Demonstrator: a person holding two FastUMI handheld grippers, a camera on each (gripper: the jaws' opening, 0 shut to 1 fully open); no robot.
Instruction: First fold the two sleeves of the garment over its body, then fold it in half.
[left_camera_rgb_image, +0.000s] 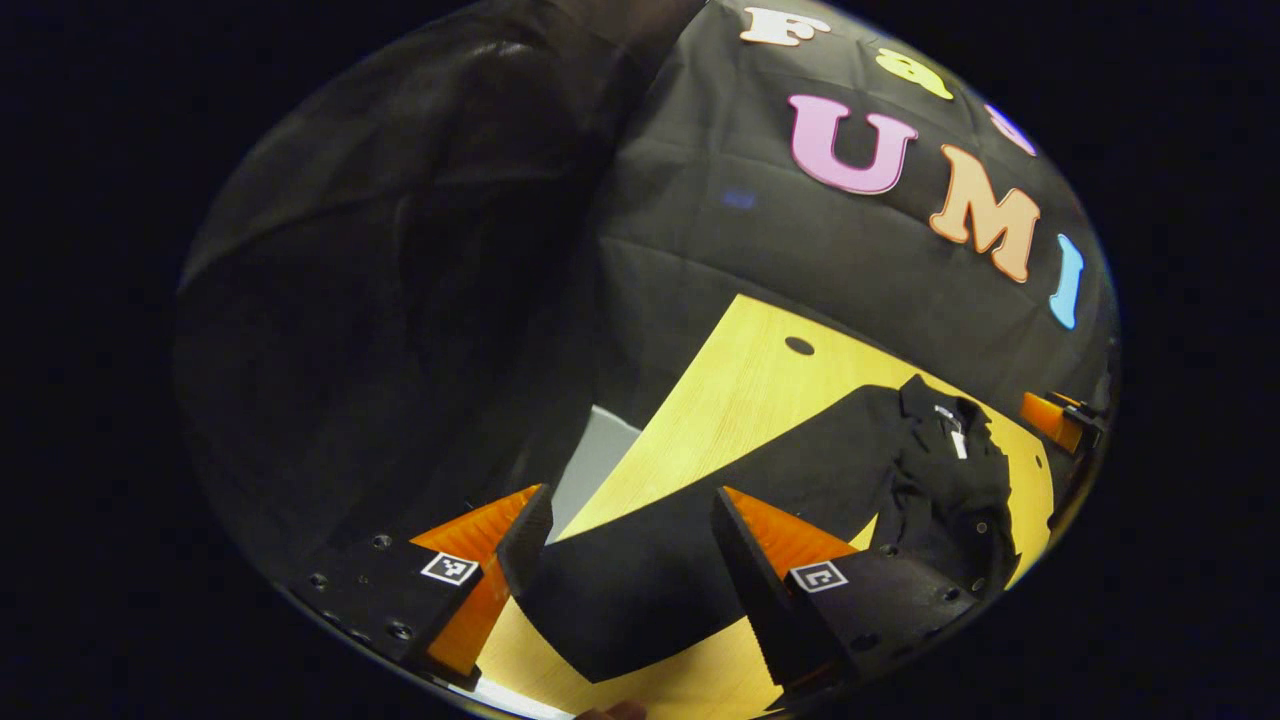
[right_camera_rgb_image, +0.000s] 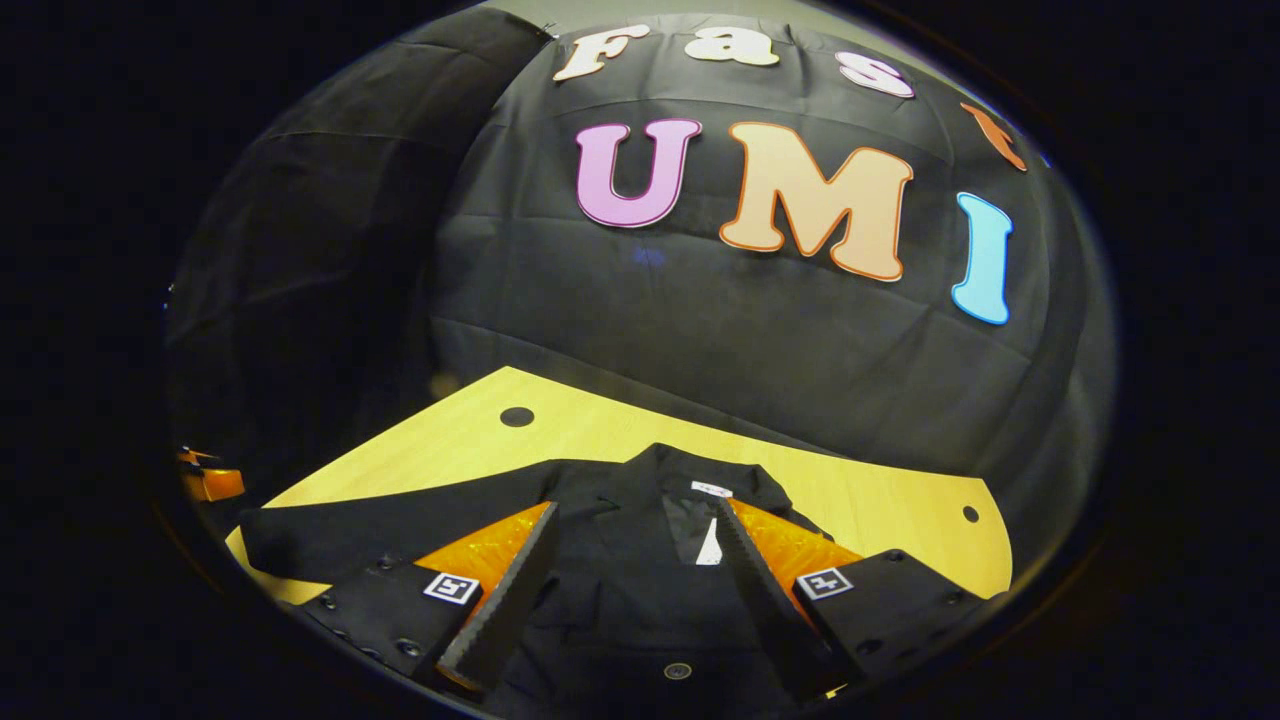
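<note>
My left jaws (left_camera_rgb_image: 630, 560) stand apart over the outstretched sleeve (left_camera_rgb_image: 640, 570) of the black collared button-front cloth garment (left_camera_rgb_image: 940, 490), which lies flat on the pale yellow wooden surface (left_camera_rgb_image: 740, 390). My right jaws (right_camera_rgb_image: 630, 590) are apart too, poised over the garment's chest just below its collar (right_camera_rgb_image: 690, 470). Neither pair grips anything.

The risk, I judge, is pinching one layer of sleeve only, or snagging the cloth beneath, so the whole garment drags across the surface and the fold skews.

A small white label (right_camera_rgb_image: 710, 490) sits inside the collar; its writing is too small to read.
</note>
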